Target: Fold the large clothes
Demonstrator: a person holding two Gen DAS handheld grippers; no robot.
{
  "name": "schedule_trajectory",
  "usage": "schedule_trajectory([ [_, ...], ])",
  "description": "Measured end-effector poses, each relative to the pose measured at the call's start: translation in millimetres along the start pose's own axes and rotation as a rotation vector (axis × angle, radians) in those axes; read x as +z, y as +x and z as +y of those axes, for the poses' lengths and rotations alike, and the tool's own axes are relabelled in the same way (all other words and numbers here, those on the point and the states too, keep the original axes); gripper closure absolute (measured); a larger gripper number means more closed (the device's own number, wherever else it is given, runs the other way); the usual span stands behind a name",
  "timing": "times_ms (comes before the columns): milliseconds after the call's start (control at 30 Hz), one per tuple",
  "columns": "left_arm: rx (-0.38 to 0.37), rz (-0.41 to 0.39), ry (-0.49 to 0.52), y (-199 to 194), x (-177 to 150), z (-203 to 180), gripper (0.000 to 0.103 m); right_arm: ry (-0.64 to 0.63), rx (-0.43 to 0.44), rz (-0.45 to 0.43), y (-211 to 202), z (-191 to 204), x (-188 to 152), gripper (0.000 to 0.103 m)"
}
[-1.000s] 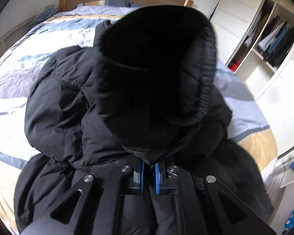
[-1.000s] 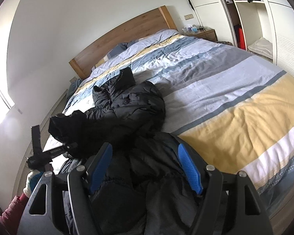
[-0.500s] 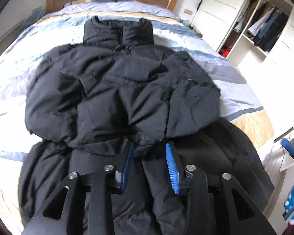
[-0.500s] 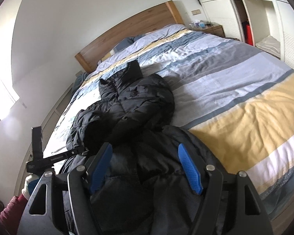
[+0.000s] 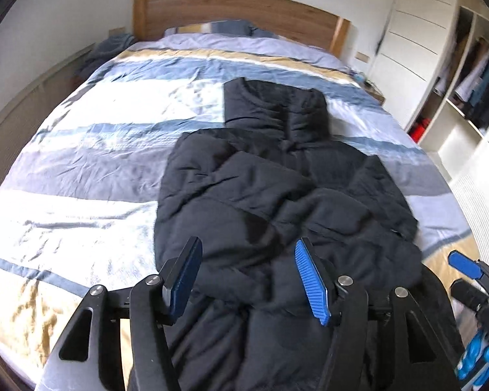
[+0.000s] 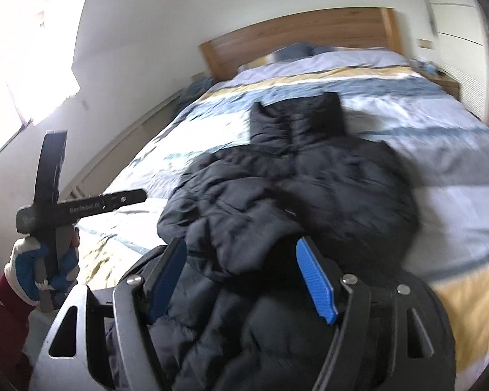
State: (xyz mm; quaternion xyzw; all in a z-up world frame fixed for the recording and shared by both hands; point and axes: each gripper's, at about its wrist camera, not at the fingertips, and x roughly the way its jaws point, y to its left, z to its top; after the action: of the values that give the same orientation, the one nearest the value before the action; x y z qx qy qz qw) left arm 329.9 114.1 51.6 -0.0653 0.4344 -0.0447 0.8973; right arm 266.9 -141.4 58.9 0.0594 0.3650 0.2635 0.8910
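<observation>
Reading "GenRobot.AI": left gripper (image 6: 53,159) bar

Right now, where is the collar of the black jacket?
In both wrist views the collar is the jacket's far end, pointing toward the wooden headboard, lying on the striped duvet about mid-bed.

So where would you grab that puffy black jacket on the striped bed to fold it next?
Probably the puffy black jacket by its bottom hem, coming from the foot of the striped bed. That edge lies nearest both open grippers, and the collar points away toward the headboard.
</observation>
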Motion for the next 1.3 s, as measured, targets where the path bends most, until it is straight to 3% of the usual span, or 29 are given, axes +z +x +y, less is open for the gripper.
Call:
schedule_trajectory([
  [200,-0.001,0.054,-0.054,58.4,-5.8,25.6,0.044,-0.077,-0.034,0.077,64.2,7.2,7.5,0.034],
  [333,-0.024,0.114,-0.118,99.8,-23.1,44.3,0.044,-0.075,-0.094,0.150,98.6,-18.8,-11.0,0.034],
  [433,-0.040,0.140,-0.146,122.2,-39.8,50.4,0.036,-0.050,-0.112,0.198,117.0,-40.8,-31.5,0.034],
  [600,-0.027,0.146,-0.121,125.5,-44.2,46.0,0.035,-0.033,-0.106,0.210,122.0,-50.5,-43.3,0.034],
  [700,-0.013,0.120,-0.092,105.3,-34.0,42.4,0.036,-0.028,-0.114,0.236,114.9,-48.2,-37.4,0.034],
  [900,-0.015,0.029,-0.065,87.7,9.0,32.4,0.035,-0.095,-0.099,0.140,89.9,-26.3,2.6,0.034],
  [1067,0.025,0.009,-0.052,115.2,31.8,13.9,0.035,-0.110,-0.179,0.131,116.6,-30.8,18.1,0.034],
  [1133,0.050,0.021,-0.052,133.6,29.6,8.5,0.035,-0.095,-0.219,0.145,131.0,-40.2,15.4,0.034],
  [1300,0.124,0.041,0.001,160.7,11.4,-5.6,0.035,-0.078,-0.216,0.172,146.1,-55.7,-0.5,0.034],
])
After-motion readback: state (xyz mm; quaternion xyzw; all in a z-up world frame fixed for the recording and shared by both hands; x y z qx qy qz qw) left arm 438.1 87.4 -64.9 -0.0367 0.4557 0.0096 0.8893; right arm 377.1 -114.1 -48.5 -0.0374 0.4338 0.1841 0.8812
